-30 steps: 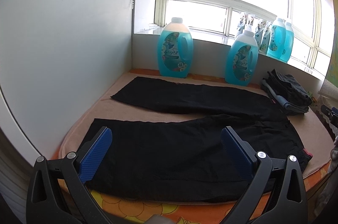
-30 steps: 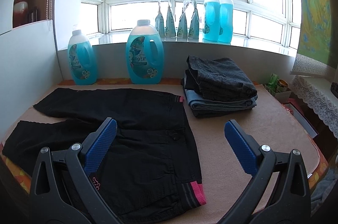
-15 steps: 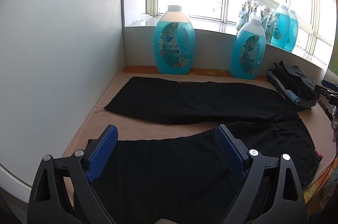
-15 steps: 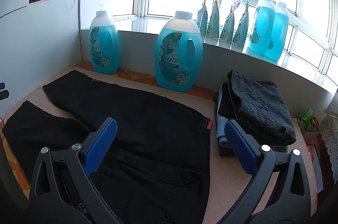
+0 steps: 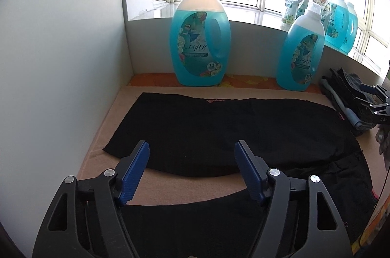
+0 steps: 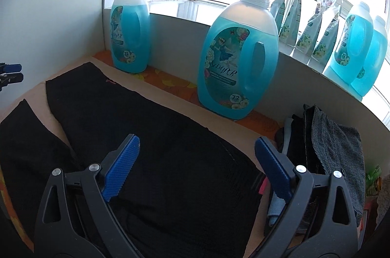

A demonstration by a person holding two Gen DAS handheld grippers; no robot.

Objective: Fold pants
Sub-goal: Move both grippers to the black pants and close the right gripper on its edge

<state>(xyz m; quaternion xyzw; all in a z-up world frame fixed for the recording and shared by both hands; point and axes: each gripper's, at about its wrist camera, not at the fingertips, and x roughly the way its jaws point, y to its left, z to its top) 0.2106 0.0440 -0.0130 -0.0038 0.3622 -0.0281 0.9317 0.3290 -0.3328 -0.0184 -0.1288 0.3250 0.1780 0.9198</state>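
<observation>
Both tongs point(image 5: 192, 148) point(image 6: 197, 141) open over black pants point(image 5: 231, 131).

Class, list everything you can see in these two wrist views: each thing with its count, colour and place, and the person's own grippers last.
Black fabric pants: one, spread flat on the beige mat.
Beige felt mat: one, covering the table.
Large blue detergent bottles: two on the table against the back ledge, two more on the windowsill.
Patterned refill pouches: several, on the windowsill.
Stack of folded dark clothes: one, at the table's right end.
Left gripper: black with blue pads, open above the pants.
Right gripper: same, open.
</observation>
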